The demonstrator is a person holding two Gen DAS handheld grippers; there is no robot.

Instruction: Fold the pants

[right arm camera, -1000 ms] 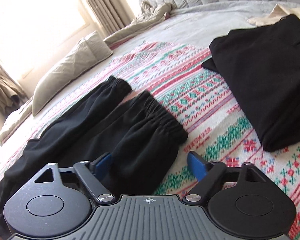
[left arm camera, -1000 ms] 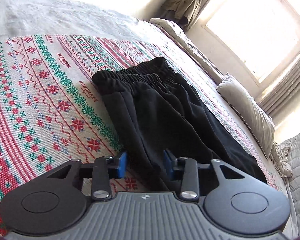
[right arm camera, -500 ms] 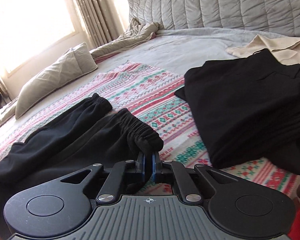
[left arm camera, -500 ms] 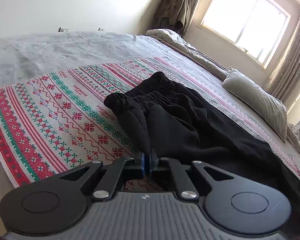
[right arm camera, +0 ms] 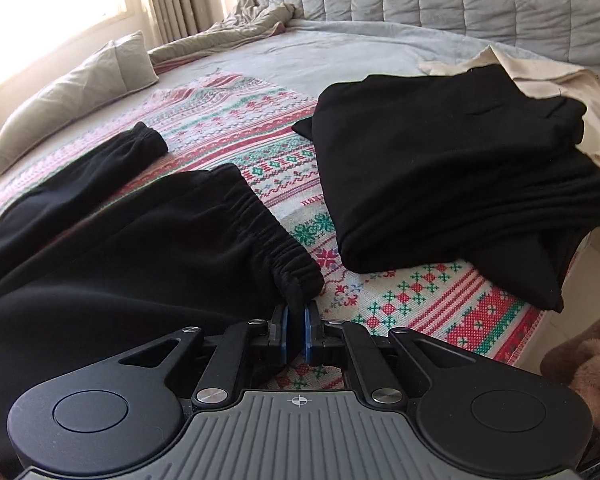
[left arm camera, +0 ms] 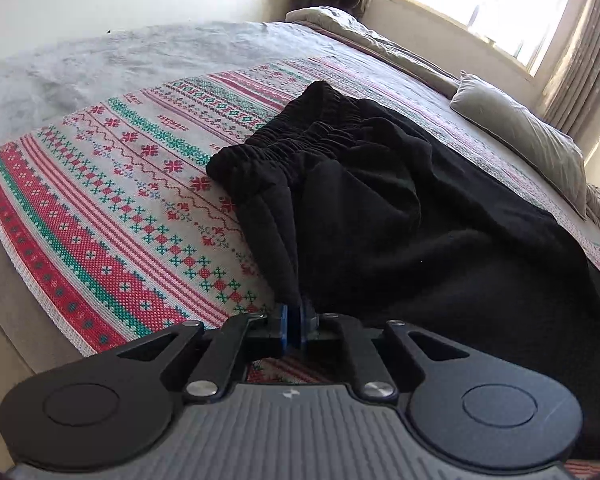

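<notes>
Left claw clamped on a pinch of the black pants near the waistband; jaws eased slightly, fabric between them. Right claw clamped on the leg cuff edge. Pants lie ahead of both claws on patterned blanket; folded black stack right of right claw.

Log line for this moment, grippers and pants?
left gripper: shut on pants side edge | right gripper: shut on pants cuff | pants: unfolded on blanket

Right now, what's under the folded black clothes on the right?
Under the folded black clothes lie the patterned blanket and, at the far side, a cream cloth. Anything else beneath the pile is covered.
</notes>
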